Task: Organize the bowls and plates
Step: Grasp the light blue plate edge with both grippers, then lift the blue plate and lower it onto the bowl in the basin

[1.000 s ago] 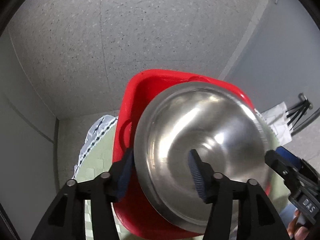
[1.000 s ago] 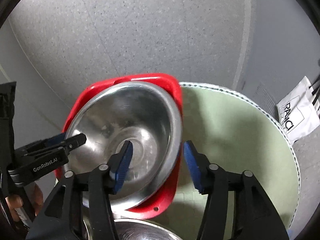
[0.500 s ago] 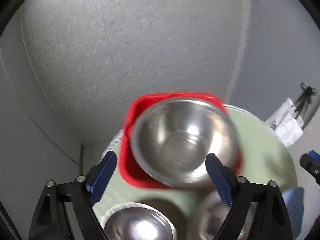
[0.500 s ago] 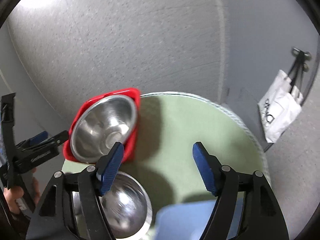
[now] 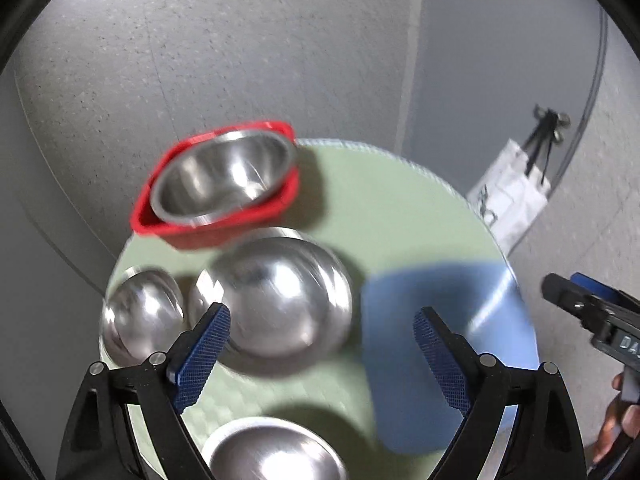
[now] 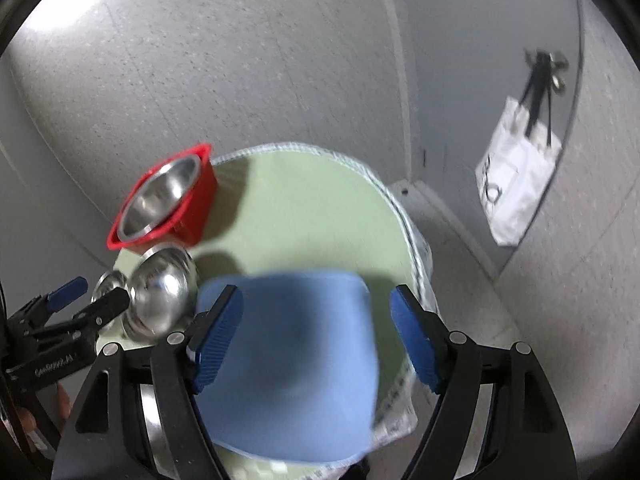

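A steel bowl (image 5: 224, 178) sits upright in a red tub (image 5: 256, 210) at the far left of a round green table (image 5: 384, 208). It also shows in the right wrist view (image 6: 160, 198), inside the tub (image 6: 196, 216). Two upturned steel bowls lie nearer: a large one (image 5: 280, 300) and a small one (image 5: 140, 316). Another steel bowl (image 5: 272, 456) shows at the bottom edge. My left gripper (image 5: 322, 356) is open and empty above the large bowl. My right gripper (image 6: 316, 336) is open and empty above a blue mat (image 6: 292, 364).
The blue mat (image 5: 440, 344) covers the table's near right side. A white tote bag (image 6: 516, 192) hangs on the wall at the right. The grey wall stands close behind the table. The other gripper shows at each view's edge.
Both grippers let go of the steel bowl in the red tub, opened wide and pulled back and up from it. The upturned bowls and the blue mat have come into view.
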